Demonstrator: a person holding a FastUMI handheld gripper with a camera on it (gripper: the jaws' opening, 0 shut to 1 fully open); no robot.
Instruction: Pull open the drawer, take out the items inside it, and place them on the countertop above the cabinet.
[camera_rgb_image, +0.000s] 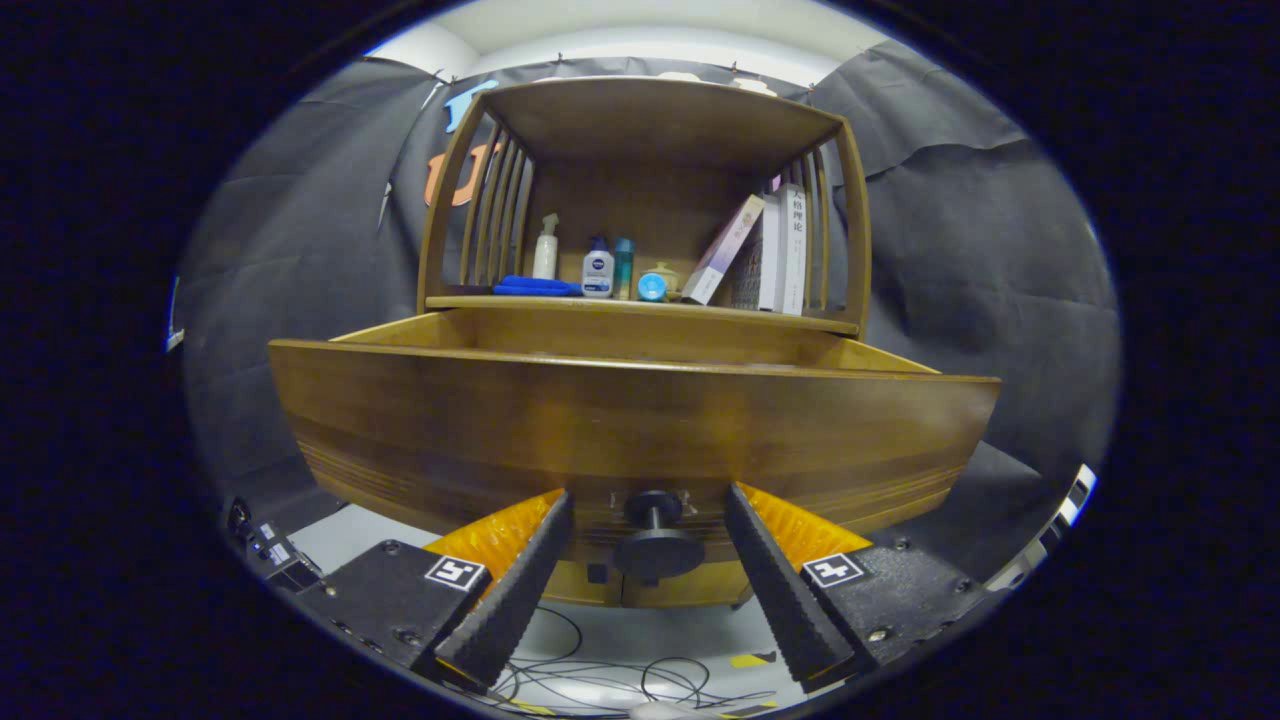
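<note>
Gripper view: drawer (630, 420) is pulled open; claw (648, 530) is spread around the knob (655, 545), not touching. Drawer's inside is hidden; bottles (597, 268) stand on worktop (640, 306) already.

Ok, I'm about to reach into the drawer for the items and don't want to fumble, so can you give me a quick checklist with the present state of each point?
1. Wooden drawer pulled out from the cabinet: ok, its front stands well forward of the shelf.
2. Gripper open: ok, fingers spread.
3. Fingers clear of the round dark knob: ok, the knob sits between them, touching neither.
4. Items inside the drawer: cannot tell, the tall front panel hides the inside.
5. Free spot on the wooden countertop: cannot tell; a folded blue cloth, small bottles and leaning books stand along it.
</note>
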